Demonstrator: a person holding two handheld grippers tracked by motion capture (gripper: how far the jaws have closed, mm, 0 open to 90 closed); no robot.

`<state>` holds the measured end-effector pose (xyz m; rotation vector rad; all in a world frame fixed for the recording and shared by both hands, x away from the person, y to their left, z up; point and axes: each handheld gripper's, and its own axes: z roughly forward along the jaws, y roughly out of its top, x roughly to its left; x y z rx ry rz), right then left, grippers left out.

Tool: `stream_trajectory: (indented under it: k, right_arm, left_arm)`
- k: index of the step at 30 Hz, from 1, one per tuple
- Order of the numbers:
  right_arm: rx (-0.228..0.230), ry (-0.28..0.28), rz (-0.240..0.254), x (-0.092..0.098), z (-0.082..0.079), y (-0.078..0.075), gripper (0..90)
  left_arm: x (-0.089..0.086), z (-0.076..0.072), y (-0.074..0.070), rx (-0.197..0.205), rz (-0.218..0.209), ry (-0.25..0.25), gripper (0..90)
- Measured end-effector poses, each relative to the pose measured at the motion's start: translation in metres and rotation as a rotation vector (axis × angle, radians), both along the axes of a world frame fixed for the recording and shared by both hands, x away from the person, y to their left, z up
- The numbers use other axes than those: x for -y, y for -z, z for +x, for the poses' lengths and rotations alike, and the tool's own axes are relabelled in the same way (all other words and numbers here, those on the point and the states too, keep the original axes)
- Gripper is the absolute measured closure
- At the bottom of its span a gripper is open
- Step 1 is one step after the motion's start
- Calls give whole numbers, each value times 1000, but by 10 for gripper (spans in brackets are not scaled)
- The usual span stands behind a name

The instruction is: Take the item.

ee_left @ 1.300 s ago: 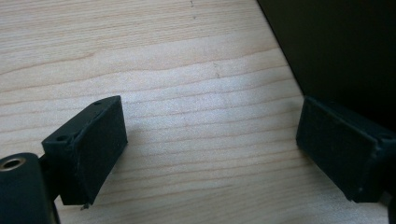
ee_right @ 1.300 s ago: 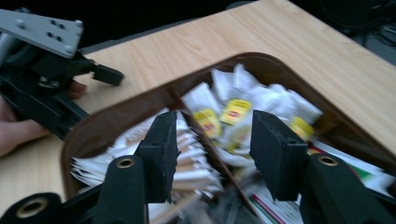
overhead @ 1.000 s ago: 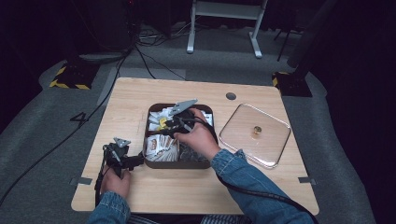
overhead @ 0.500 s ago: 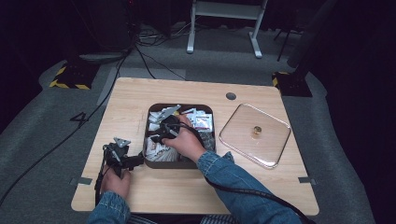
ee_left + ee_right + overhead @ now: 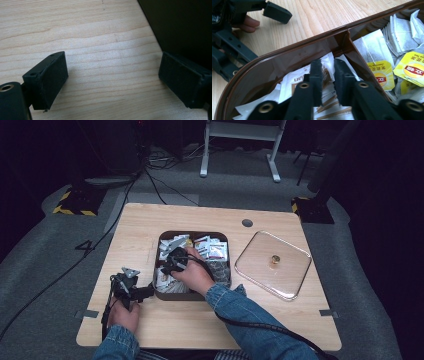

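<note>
Seen from above: wooden table with a brown tray at centre and a clear lid, brass knob up, lying flat to the tray's right, apart from it.

Tray split by a divider into compartments. Tea bags with yellow tags on the far side of the divider in the right gripper view; white sachets with brown print on the near side, heaped loosely.

Right gripper, held in the right hand, down inside the tray's near-left compartment, tips on the sachets close by the divider and the tray's curved wall. Jaws just now closing, drawn in to a narrow slit. Sachet paper visible through the slit and under both tips; not possible to tell whether a sachet is actually pinched or merely lying behind the pads.

Left gripper, held in the left hand, low over bare table just left of the tray's near-left corner. Jaws released and spread wide, nothing but wood grain between them, right jaw just beside the tray's dark outer wall.

Denim sleeves entering from the bottom edge of the high view; black cable trailing from each gripper.
</note>
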<state>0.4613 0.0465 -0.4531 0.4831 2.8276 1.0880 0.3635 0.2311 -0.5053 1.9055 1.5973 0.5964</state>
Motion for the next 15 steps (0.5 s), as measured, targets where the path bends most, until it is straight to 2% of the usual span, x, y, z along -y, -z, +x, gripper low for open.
stream_trajectory:
  k: [3,7,15]
  right_arm:
    - [12,-4,0,0,-2,-1,856]
    - [21,1,2,0,-4,-2,871]
    - [7,16,52,5,-5,-12,891]
  left_arm:
    - [0,0,0,0,0,0,87]
    - [0,0,0,0,0,0,87]
    - [0,0,0,0,0,0,87]
